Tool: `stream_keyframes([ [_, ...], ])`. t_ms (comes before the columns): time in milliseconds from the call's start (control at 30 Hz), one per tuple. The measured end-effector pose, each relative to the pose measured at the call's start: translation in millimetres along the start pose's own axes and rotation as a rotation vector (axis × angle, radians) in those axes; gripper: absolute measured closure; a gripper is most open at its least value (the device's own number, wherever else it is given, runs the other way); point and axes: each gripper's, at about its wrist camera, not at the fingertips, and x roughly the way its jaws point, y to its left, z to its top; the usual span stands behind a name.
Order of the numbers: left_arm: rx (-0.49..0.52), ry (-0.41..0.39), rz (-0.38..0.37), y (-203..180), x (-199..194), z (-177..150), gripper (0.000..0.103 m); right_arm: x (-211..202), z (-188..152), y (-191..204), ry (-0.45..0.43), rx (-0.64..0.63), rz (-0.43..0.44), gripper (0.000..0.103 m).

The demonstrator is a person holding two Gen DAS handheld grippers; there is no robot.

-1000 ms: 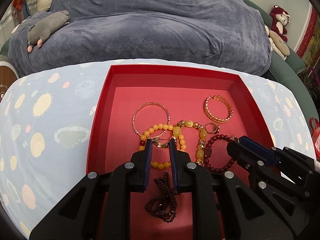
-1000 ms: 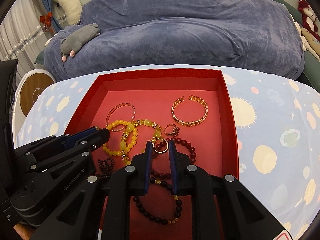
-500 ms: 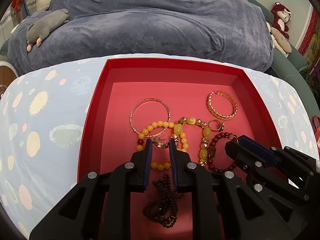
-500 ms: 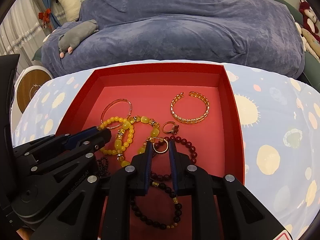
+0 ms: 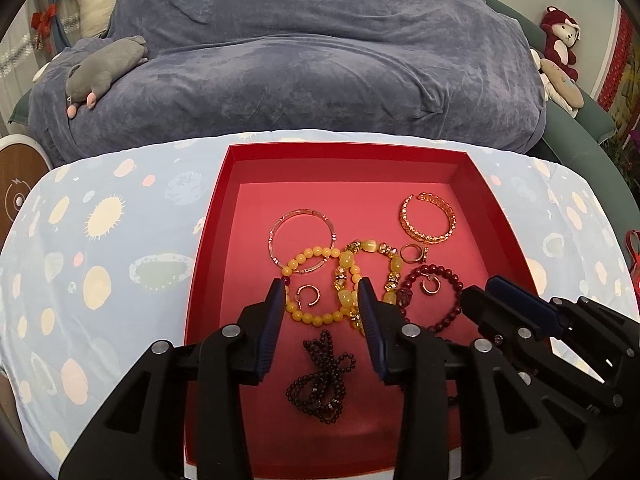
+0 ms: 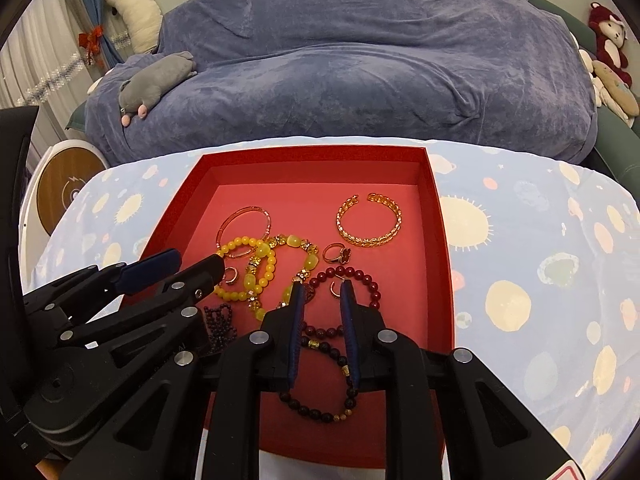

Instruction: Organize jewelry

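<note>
**Both claws open, side by side**

The left claw (image 5: 322,286) has its jaws spread wide and holds nothing. The right claw (image 6: 322,287), close beside it, has its jaws parted more narrowly, also empty. Both point forward and down.

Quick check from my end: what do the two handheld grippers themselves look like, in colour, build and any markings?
The left gripper and right gripper look identical: matte black plastic bodies with angular, cut-out linkage arms, round silver pivot screws, and dark blue pads lining the fingers. No cables, sleeves or hands show. Faint embossed lettering on the left one's body is unreadable.

Jewelry (image 5: 352,280) in tray (image 5: 208,248), on tbl (image 5: 100,264)
</note>
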Motion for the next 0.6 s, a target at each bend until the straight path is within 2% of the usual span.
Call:
stream_keyframes([
  [133,0.001,-0.015,0.002,-2,-18,-2,0.063,-20,-4,0,-0.019,0.004,0.0,0.084],
  [600,-0.011,-0.035,-0.023,-9,-69,-25,0.063,-73,-26,5,-0.046,0.025,0.01,0.083],
])
